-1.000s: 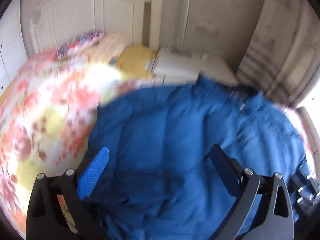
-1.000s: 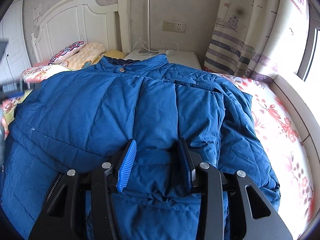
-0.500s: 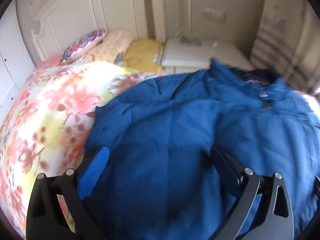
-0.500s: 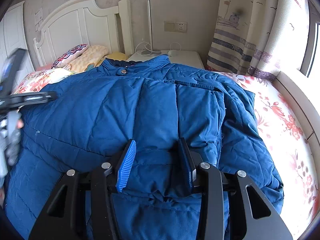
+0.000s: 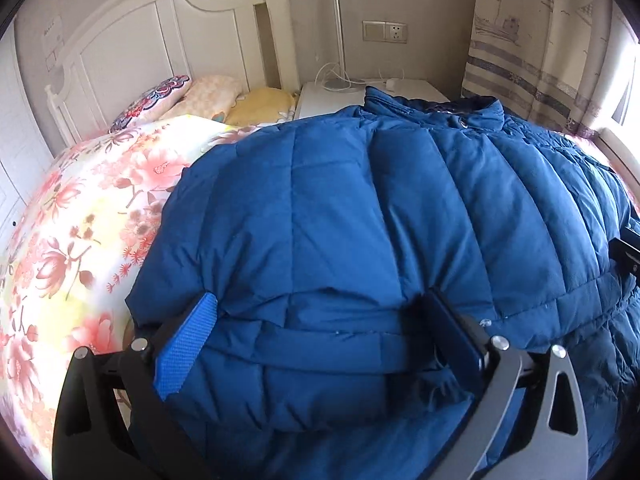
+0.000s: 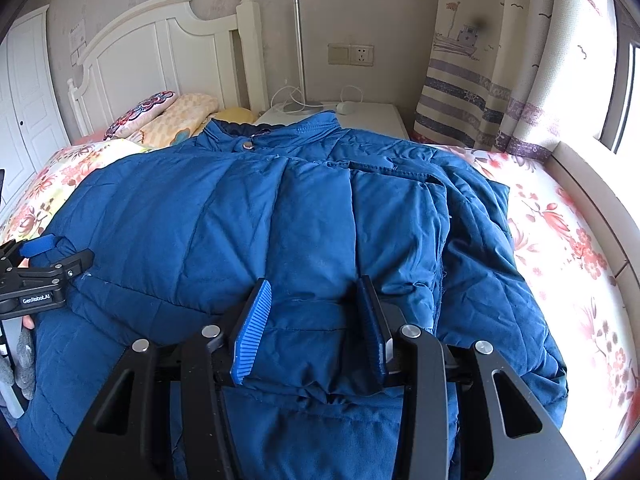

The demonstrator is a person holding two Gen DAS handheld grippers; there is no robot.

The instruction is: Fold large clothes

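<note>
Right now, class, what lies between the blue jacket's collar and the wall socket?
In the right wrist view, the white nightstand lies between the collar and the wall socket.

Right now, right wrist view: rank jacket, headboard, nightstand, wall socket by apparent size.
1. Blue jacket, fills most of the frame, partly because it is nearest.
2. White headboard.
3. Nightstand, mostly hidden behind the jacket collar, so its rank is unsure.
4. Wall socket, smallest.

A home bedroom, seemingly: white headboard (image 6: 160, 52), pillows (image 6: 160, 114), floral bedspread (image 5: 80, 208), curtains (image 6: 500, 80).
</note>
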